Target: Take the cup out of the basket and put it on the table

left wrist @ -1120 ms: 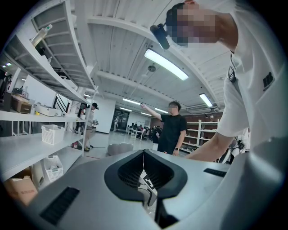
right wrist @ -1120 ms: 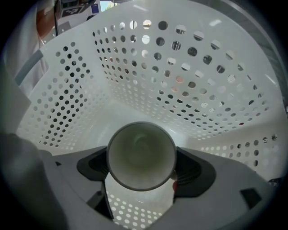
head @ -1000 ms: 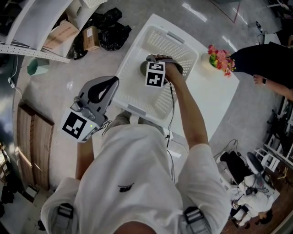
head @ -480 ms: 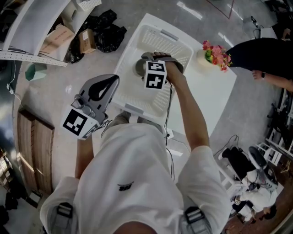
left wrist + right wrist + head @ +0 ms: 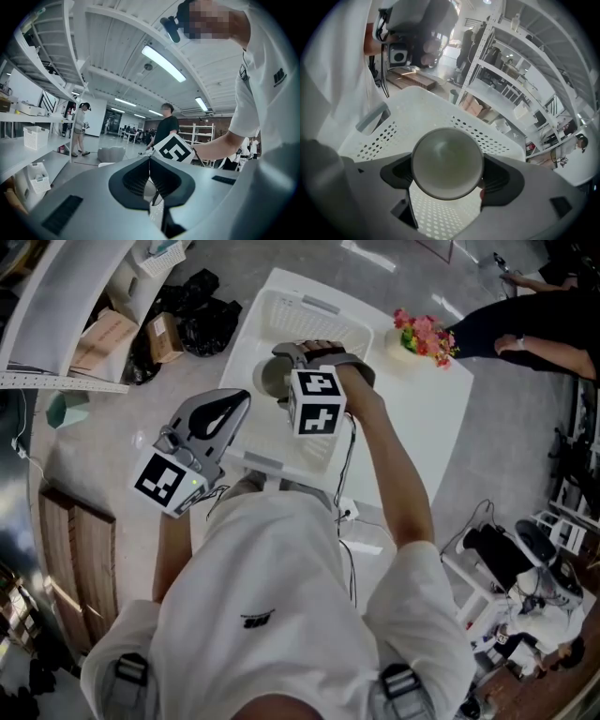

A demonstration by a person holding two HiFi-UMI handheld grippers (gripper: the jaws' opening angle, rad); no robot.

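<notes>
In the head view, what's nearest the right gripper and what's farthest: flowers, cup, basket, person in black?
1. The cup, clamped in the jaws of the right gripper.
2. The basket, directly beneath it.
3. The flowers, on the right side of the table.
4. The person in black, past the table, upper right.

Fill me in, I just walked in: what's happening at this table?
A person works with a gripper in each hand. The right gripper is shut on the cup, holding it over the white basket that sits on the white table; the cup is not yet on the table. The left gripper is shut and empty, held off to the side.
</notes>
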